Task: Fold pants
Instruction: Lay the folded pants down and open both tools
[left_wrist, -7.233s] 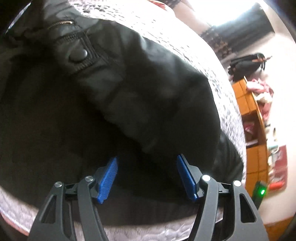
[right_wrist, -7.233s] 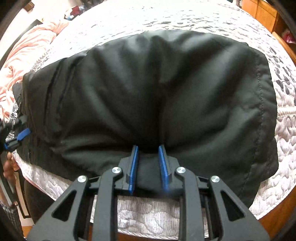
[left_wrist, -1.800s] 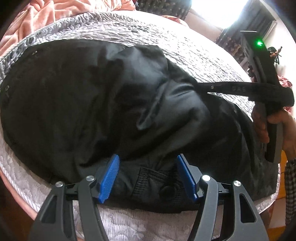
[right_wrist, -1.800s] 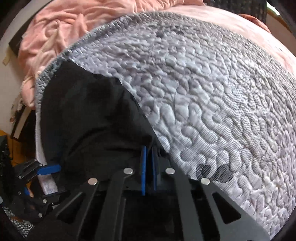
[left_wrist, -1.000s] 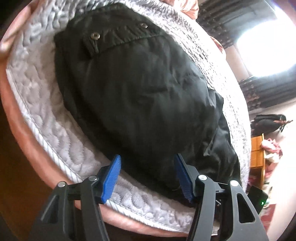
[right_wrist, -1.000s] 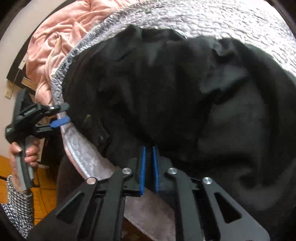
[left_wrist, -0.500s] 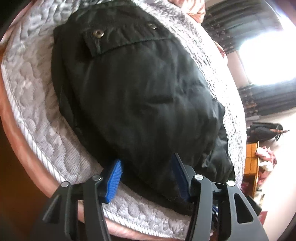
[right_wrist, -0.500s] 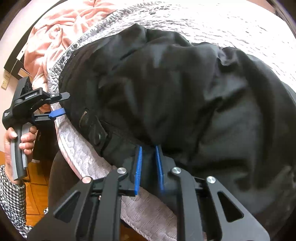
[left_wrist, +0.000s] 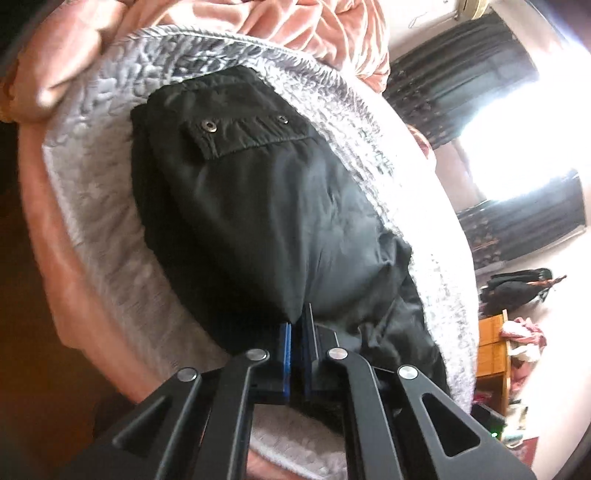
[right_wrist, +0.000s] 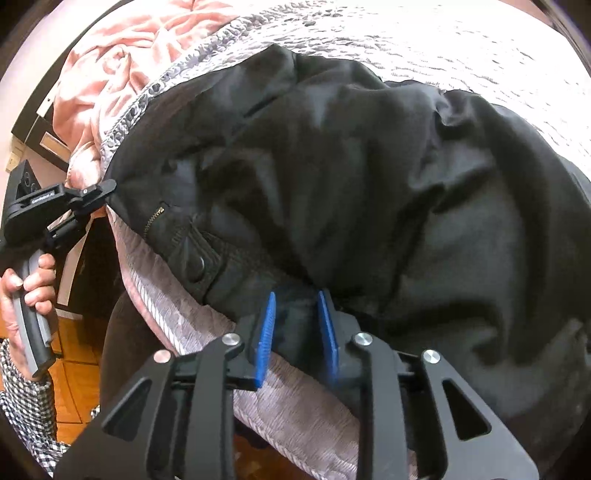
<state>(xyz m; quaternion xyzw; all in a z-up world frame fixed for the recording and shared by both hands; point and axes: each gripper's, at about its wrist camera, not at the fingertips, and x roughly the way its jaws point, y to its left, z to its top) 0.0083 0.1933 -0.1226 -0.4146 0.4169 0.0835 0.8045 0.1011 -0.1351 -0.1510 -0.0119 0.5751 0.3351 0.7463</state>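
Since a moment ago: left gripper (left_wrist: 295, 325) clamped shut on pants (left_wrist: 266, 206) edge at 6 o'clock; right gripper (right_wrist: 297, 314) parted, probably released. Pants heaped on quilted bed (left_wrist: 99, 206).

a: room beyond the pants (right_wrist: 369, 177)?
b: yes, bare quilted bed (right_wrist: 424, 48) on their far side. the pink blanket (right_wrist: 122, 62) heaps at the left corner; near edge drops off.

Location: domestic bedroom.
Indicators: bed (left_wrist: 110, 236) with grey quilted cover; crumpled pink blanket (right_wrist: 122, 48) at its head; dark curtains (left_wrist: 454, 85) beside a bright window; orange wooden shelf unit (left_wrist: 493, 347) holding clothes; wood-tone floor (right_wrist: 74, 365).
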